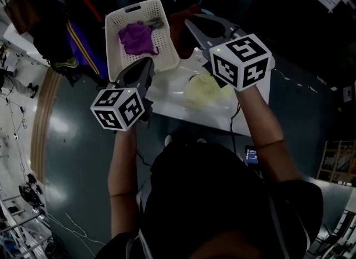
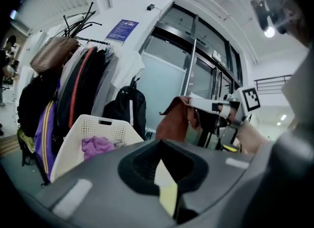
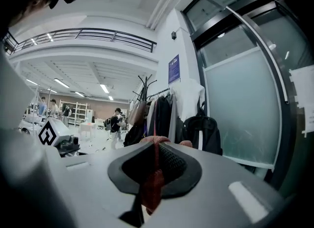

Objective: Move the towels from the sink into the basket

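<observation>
**Q:** Fingers of the right gripper (image 3: 155, 161): what is their state?

**A:** Clenched on a red-brown towel (image 3: 151, 192). The cloth fills the slot between the two fingers, and a fold shows just past their tips. In the head view the same towel (image 1: 179, 28) hangs from the tips, just beside the right rim of the basket (image 1: 166, 43). Whether cloth and rim touch cannot be told.

**Q:** And the left gripper (image 2: 162, 170)?

**A:** Its fingers are released. A narrow wedge of daylight stands between them, with nothing gripped in it.

**Q:** Where are the other towels?

**A:** A purple towel (image 1: 138, 38) lies inside the basket, ahead of and below the left fingertips. The left gripper view shows it there too, low against the perforated wall. A pale yellow towel (image 1: 203, 89) lies in the sink (image 1: 169, 93), below the right fingers and to the right of the left ones. Neither pair touches it.
</observation>
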Motion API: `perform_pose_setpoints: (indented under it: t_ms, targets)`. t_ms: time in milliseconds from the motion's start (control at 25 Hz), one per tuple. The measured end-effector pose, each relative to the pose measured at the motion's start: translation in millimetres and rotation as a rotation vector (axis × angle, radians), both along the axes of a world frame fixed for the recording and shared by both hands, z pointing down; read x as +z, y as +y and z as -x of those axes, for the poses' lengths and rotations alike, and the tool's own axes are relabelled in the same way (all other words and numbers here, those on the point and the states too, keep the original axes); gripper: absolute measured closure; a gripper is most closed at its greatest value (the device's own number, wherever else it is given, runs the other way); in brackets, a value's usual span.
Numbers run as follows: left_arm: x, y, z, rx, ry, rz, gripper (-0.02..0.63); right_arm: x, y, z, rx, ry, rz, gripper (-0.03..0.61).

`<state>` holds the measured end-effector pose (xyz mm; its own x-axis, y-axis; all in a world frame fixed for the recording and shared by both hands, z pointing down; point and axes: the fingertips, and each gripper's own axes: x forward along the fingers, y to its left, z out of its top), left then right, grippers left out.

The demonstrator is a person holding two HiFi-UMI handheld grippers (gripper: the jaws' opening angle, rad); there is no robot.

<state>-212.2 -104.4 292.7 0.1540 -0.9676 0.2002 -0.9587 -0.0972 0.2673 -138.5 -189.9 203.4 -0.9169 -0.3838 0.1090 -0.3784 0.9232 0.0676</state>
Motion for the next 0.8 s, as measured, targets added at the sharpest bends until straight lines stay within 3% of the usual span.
perform_pose_setpoints:
  t_ms: [320,800]
  targets:
    - [-3.4,10.6,48.8,-0.087,0.002,-0.009,0.605,-15.5,6.8,46.8,-0.078,-0.058,-0.025,0.552]
    - [15.6,31.5,116.4,-0.171,0.034,0.028,0.606,42.8,26.9,132.1,-0.209,0.062,0.037,0.551]
